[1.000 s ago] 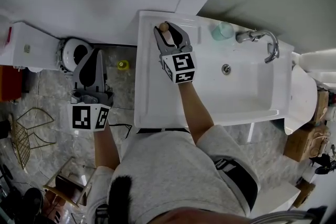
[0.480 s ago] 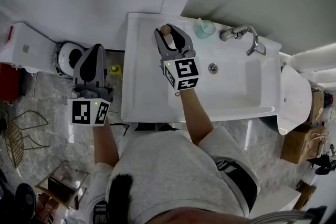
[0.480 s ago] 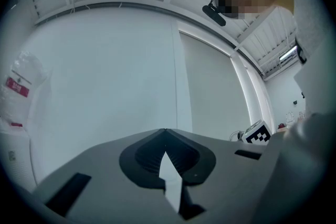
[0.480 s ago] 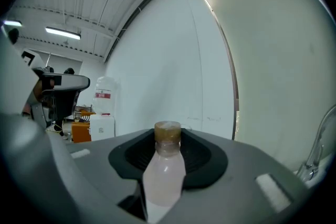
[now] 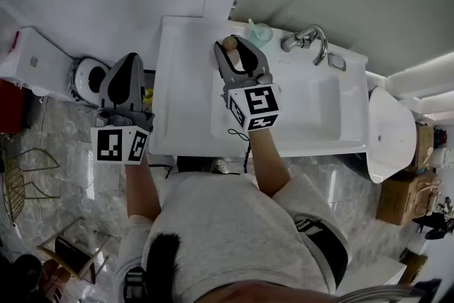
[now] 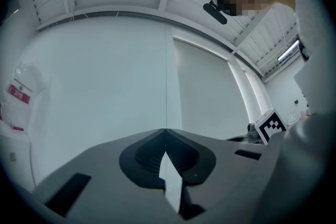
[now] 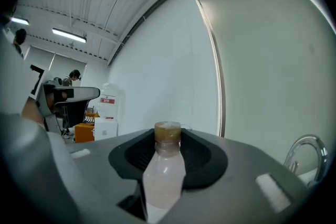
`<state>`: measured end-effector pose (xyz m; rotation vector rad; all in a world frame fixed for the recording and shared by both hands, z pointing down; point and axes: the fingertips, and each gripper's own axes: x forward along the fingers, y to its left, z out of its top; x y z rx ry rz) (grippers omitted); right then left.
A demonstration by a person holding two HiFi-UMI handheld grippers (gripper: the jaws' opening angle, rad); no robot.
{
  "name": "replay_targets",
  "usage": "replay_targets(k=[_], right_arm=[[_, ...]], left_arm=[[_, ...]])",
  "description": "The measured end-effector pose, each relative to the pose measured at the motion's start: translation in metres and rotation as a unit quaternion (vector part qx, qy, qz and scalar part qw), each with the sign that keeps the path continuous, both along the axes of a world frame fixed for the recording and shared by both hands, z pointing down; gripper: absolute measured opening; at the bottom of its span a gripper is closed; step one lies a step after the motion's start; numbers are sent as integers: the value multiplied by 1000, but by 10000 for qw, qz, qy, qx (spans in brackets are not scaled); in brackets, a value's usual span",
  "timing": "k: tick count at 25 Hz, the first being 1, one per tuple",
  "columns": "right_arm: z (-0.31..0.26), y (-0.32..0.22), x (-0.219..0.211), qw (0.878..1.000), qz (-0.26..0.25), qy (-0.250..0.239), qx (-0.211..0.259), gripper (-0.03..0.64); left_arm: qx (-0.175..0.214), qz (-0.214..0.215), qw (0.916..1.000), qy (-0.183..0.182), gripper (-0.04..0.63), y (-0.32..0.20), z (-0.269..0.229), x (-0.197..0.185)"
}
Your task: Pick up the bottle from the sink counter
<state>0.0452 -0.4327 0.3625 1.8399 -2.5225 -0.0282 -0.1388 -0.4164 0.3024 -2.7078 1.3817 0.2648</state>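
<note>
A pale bottle [image 5: 230, 44] with a brown cap stands upright between the jaws of my right gripper [image 5: 238, 47], which is shut on it. It is over the white sink counter [image 5: 181, 92], at the back left edge of the basin. In the right gripper view the bottle [image 7: 164, 168] fills the gap between the dark jaws of the right gripper [image 7: 167, 150], with its cap above them. My left gripper [image 5: 128, 59] hangs left of the sink over the floor, shut and empty. The left gripper view shows the left gripper [image 6: 165, 134] with its tips meeting against a bare wall.
A chrome faucet [image 5: 308, 38] and a teal soap dispenser [image 5: 259, 32] stand at the back of the sink basin [image 5: 319, 110]. A white toilet [image 5: 390, 135] is to the right. A round white appliance [image 5: 89, 74] and a white box [image 5: 35, 60] are on the floor to the left.
My right gripper, with the bottle in it, has shifted right from the counter's back left corner toward the basin. The left gripper has stayed beside the sink.
</note>
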Motion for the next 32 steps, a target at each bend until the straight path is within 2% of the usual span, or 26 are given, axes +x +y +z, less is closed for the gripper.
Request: replay_targets(k=[15,32], right_arm=[[-47,83,39,9989,36,-120,452,153],[-57,152,69,9976,163,-111,657,153]], left_arm=[[274,-211,9994,63,8,61,-22,26],[317,-245,9992,85,8,121,-26,49]])
